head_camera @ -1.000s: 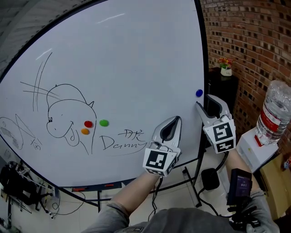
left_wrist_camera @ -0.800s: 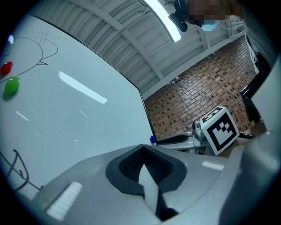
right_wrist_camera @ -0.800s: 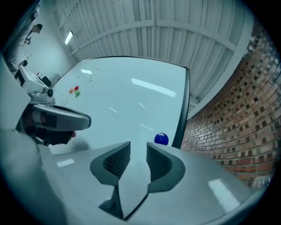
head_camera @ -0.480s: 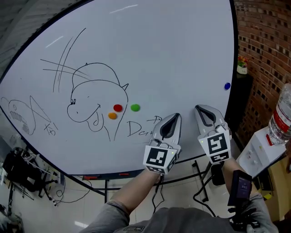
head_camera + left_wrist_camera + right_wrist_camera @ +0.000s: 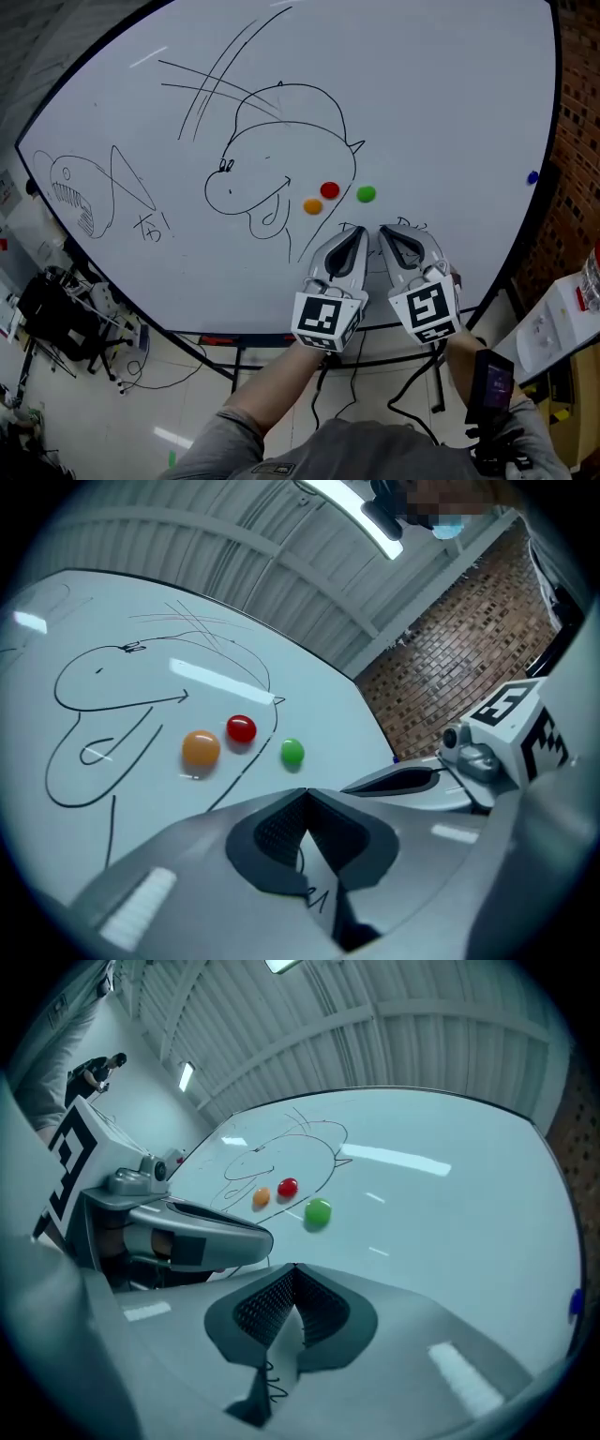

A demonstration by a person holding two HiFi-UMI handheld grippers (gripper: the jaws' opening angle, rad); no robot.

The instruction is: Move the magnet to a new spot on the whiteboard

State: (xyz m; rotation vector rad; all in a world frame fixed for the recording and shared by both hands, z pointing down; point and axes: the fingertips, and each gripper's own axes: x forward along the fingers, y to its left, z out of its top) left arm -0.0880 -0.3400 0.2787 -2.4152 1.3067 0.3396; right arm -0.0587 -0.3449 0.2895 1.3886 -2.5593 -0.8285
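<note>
The whiteboard point(image 5: 422, 94) carries pen drawings and a row of round magnets: orange point(image 5: 313, 206), red point(image 5: 329, 190) and green point(image 5: 366, 194). A blue magnet point(image 5: 532, 176) sits alone near the board's right edge. My left gripper point(image 5: 359, 232) and right gripper point(image 5: 385, 232) stand side by side just below the three magnets, both shut and empty, apart from the magnets. The left gripper view has orange point(image 5: 201, 749), red point(image 5: 241, 728) and green point(image 5: 292, 752) ahead of its tips point(image 5: 305, 794). Green point(image 5: 318, 1212) is nearest the right tips point(image 5: 294, 1267).
A brick wall point(image 5: 579, 112) stands right of the board. A white box point(image 5: 558, 323) sits at the lower right. Cables and dark gear point(image 5: 56, 314) lie on the floor at the left, beside the board's stand point(image 5: 234, 361).
Both grippers have moved left along the board, from near the blue magnet at the right edge to just below the three magnets. The blue magnet stays near that edge.
</note>
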